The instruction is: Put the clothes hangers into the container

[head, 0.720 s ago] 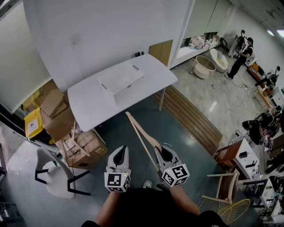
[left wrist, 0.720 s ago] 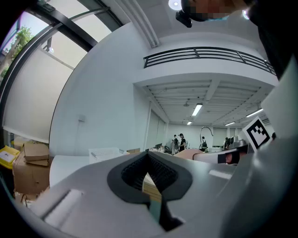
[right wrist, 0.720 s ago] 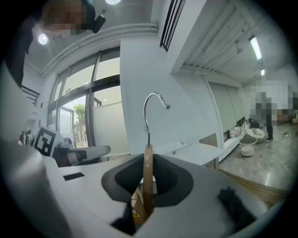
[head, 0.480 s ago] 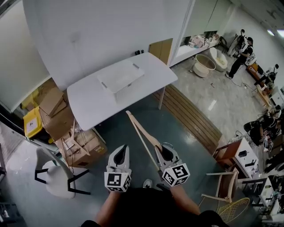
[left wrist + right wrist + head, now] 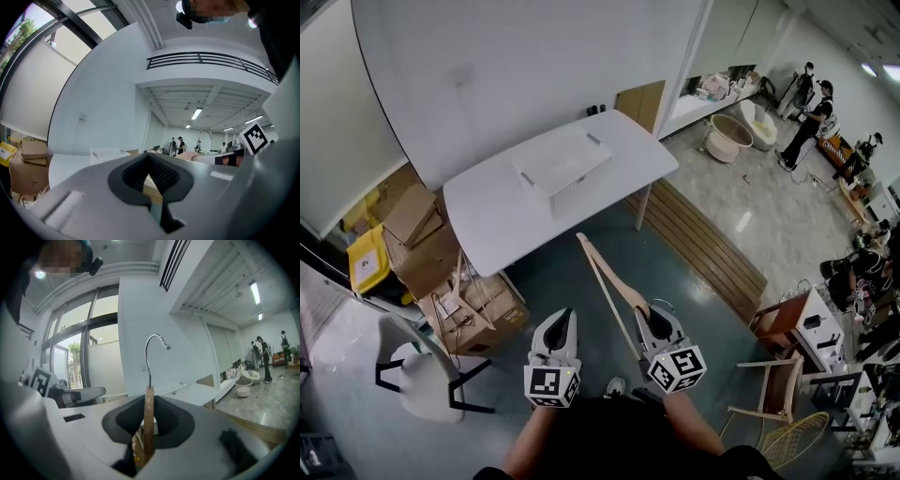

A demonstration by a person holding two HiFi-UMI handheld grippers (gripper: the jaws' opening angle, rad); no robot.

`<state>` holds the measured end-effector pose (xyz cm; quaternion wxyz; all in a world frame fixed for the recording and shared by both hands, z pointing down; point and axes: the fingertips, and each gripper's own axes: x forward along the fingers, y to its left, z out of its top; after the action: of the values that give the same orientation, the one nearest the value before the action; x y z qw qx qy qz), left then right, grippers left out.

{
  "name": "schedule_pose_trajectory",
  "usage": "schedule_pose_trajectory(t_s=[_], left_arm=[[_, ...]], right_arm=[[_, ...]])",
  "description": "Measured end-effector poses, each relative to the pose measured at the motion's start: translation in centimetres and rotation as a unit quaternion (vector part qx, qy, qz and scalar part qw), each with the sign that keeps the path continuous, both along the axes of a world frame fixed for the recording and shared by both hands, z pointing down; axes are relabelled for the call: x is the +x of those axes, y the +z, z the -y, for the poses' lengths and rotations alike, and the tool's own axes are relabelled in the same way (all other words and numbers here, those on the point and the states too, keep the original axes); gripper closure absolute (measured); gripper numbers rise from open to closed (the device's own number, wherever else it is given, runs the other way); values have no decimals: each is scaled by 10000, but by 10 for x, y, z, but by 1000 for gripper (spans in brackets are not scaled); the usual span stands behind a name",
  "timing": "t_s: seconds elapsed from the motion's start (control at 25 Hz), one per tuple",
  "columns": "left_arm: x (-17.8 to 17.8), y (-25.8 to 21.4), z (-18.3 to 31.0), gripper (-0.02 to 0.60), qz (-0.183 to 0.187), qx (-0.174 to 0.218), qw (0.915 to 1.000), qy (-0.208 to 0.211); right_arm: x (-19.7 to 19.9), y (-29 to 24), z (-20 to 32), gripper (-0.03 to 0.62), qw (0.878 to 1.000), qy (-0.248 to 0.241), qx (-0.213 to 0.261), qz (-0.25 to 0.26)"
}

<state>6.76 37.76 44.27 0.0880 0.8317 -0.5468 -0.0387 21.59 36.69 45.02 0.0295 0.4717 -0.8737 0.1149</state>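
Seen from the head camera, the right gripper [image 5: 649,315] sits at about 5 o'clock in the picture. Its jaws are clamped on a wooden hanger [image 5: 605,277]. One arm of the hanger slants away toward 11 o'clock, over the dark floor. The left gripper [image 5: 560,321] is level beside it at 7 o'clock, with nothing in front of it.

The white container [image 5: 561,165] stands on the white counter [image 5: 497,230], up at 12 o'clock from both grippers and well apart from the hanger. Cardboard boxes [image 5: 417,234] are stacked at 9 o'clock under the counter's end. A white chair [image 5: 417,375] stands at 8 o'clock, and some people [image 5: 814,108] stand far off at 2 o'clock.

The right gripper view adds what the head camera cannot show. The hanger [image 5: 148,416] is seen edge-on, a thin wooden strip pinched upright between the jaws of the right gripper [image 5: 149,425]. Its metal hook [image 5: 146,363] rises toward 12 o'clock and curls over to the right. The counter [image 5: 197,392] lies behind it at 3 o'clock.

The left gripper view shows that gripper [image 5: 150,185] with its jaws together and nothing in them. Only a narrow slit is left below the ribbed pads. Beyond them, at 10 o'clock, the container [image 5: 108,153] sits on the counter [image 5: 70,164]. The other gripper's marker cube [image 5: 255,136] shows at 3 o'clock.
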Motion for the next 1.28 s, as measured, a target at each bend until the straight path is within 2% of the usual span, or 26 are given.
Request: schedule_pose_trajectory(t_s=[0.32, 0.68, 1.0, 1.28], left_arm=[[-39, 7, -1, 577, 7, -30, 9999, 147], [-55, 7, 10, 578, -23, 41, 9998, 211], [-59, 9, 49, 577, 64, -16, 9999, 103], [-46, 15, 110, 577, 108, -86, 9999, 16]], right_arm=[[-28, -7, 4, 531, 9996, 173, 161, -128], [-52, -11, 19, 531, 9992, 191, 282, -192], [-55, -6, 60, 531, 9996, 25, 251, -122], [-49, 2, 122, 531, 9998, -87, 187, -58]])
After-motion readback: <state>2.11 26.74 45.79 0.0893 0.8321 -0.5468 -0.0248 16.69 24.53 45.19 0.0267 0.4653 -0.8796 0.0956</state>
